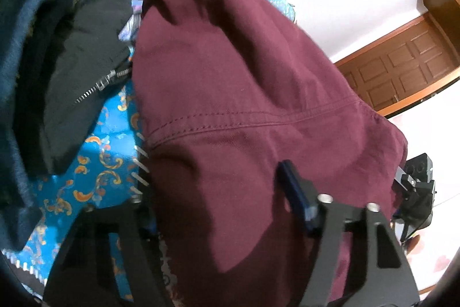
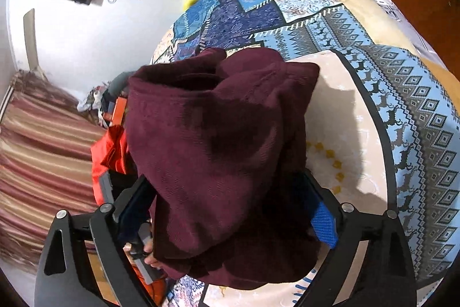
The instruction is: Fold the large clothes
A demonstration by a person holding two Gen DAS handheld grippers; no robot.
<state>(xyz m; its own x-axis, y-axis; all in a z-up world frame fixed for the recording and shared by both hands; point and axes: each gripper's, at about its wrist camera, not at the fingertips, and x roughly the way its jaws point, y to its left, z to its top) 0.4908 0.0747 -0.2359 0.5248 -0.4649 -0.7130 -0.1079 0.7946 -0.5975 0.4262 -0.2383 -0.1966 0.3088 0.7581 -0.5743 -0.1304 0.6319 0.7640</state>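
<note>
A bulky maroon garment (image 1: 230, 105) fills the left wrist view and lies bunched on the patterned bedspread (image 1: 95, 163). My left gripper (image 1: 215, 180) is sunk into it. Its right blue pad (image 1: 290, 189) presses on the cloth, and its left finger is buried under the fold. In the right wrist view the same maroon garment (image 2: 215, 148) sits as a thick bundle between the wide-set fingers of my right gripper (image 2: 224, 183). The blue pads (image 2: 323, 220) flank the bundle without squeezing it. The right gripper (image 1: 417, 189) also shows past the garment's far edge.
A black zipped jacket (image 1: 80, 62) and dark blue clothes (image 1: 20, 48) are piled to the left. An orange cloth (image 2: 112, 151) and a hand (image 2: 149, 252) lie beside the bundle. A bare stretch of patchwork bedspread (image 2: 287, 5) lies beyond, with a wooden door (image 1: 402, 71) and striped curtain (image 2: 37, 148) at the sides.
</note>
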